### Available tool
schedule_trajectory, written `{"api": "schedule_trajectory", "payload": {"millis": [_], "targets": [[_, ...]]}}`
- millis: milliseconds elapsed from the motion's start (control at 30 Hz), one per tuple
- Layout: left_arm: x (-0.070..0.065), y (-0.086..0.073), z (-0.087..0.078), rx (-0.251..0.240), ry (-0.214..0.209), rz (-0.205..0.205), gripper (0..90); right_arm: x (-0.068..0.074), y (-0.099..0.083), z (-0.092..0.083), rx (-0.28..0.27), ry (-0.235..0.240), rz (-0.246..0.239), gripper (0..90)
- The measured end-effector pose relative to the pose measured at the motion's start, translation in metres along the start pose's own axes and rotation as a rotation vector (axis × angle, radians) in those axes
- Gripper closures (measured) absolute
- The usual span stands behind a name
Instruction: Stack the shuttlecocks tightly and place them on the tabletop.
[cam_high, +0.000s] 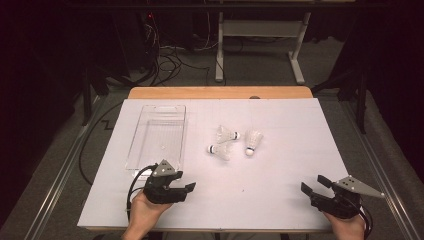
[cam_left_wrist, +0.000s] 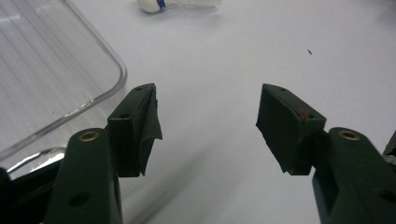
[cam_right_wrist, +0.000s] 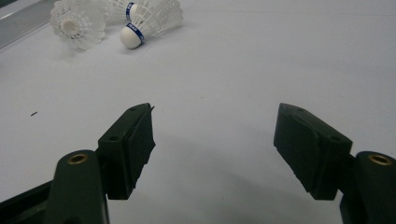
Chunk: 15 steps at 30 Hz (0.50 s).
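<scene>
Two grippers sit wide open and empty at your edge of the white table: your left gripper just beside the clear plastic tray, three shuttlecocks lying mid-table beyond both, your right gripper well apart from them.

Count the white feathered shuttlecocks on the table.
3, clustered mid-table right of the clear plastic tray: one white feathered shuttlecock at the back left, one in front of it, one at the right. None seems hidden.
</scene>
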<state>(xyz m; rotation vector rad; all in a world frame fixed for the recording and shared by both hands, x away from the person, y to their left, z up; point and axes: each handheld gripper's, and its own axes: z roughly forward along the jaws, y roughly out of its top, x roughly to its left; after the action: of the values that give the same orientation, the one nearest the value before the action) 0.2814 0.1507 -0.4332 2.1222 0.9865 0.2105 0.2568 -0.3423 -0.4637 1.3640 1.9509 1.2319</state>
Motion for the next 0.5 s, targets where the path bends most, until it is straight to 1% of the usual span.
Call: {"api": "schedule_trajectory", "payload": {"millis": [200,500], "targets": [[0.001,-0.003,-0.004,0.002,0.007,0.006,39.0,0.000,0.000,0.000,0.000,-0.002,0.000,29.4],[0.003,-0.013,-0.014,-0.011,0.026,0.000,38.1,0.000,0.000,0.000,0.001,-0.002,0.000,29.4]]}}
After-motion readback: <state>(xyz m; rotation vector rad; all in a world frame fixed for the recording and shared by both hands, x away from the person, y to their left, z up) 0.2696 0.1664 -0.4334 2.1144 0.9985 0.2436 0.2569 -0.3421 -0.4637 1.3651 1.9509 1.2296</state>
